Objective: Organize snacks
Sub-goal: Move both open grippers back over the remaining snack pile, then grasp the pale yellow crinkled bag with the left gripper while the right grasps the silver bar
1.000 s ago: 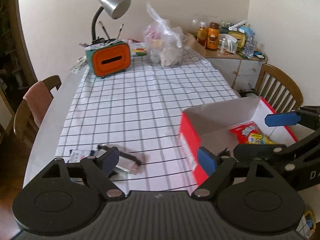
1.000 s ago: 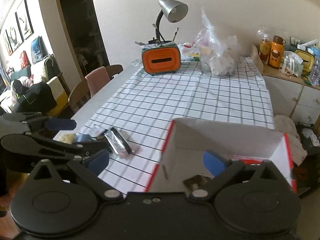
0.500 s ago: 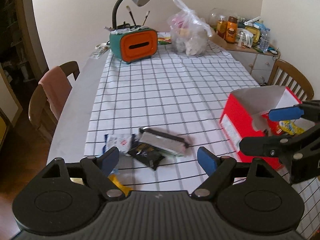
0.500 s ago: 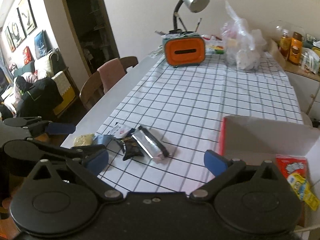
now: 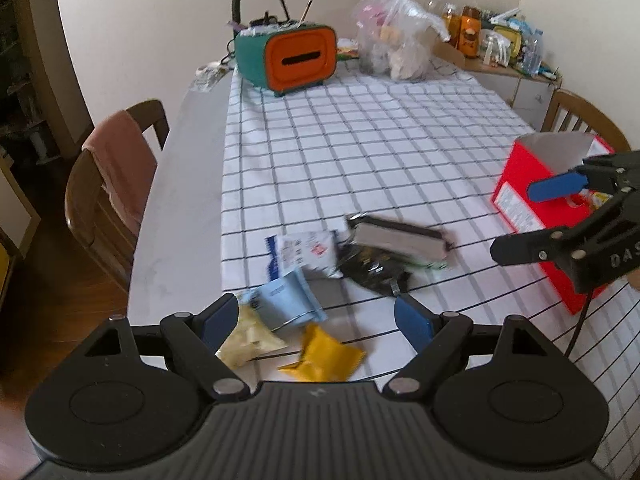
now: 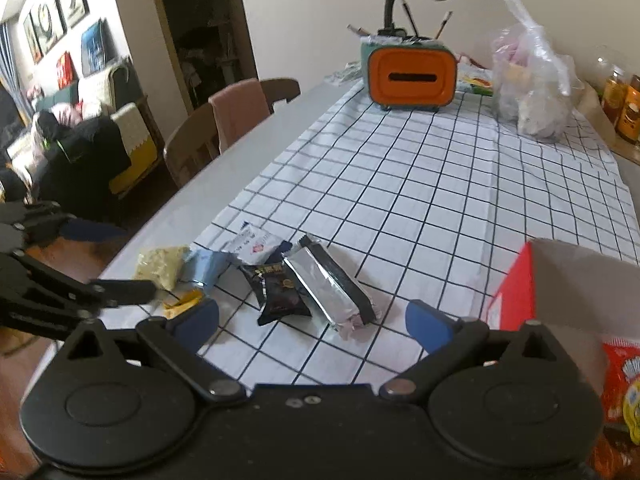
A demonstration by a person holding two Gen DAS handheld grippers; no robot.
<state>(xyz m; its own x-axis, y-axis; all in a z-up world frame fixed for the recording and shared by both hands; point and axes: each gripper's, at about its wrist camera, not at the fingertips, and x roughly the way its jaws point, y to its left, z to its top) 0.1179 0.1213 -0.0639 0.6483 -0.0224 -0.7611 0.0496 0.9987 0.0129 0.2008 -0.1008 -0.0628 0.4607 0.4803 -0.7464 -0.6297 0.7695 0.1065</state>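
L gripper (image 5: 316, 320) has swung off red box (image 5: 536, 216) to snack pile, jaws wide, empty; yellow packet (image 5: 324, 354) just below. R gripper (image 6: 312, 320) likewise open, silver pack (image 6: 328, 284) ahead. Next pick looks imminent.

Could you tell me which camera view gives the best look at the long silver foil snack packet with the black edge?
The right wrist view: the long silver foil snack packet lies sharp and whole just ahead of the open right gripper. In the left wrist view the same packet sits farther off and motion-blurred.
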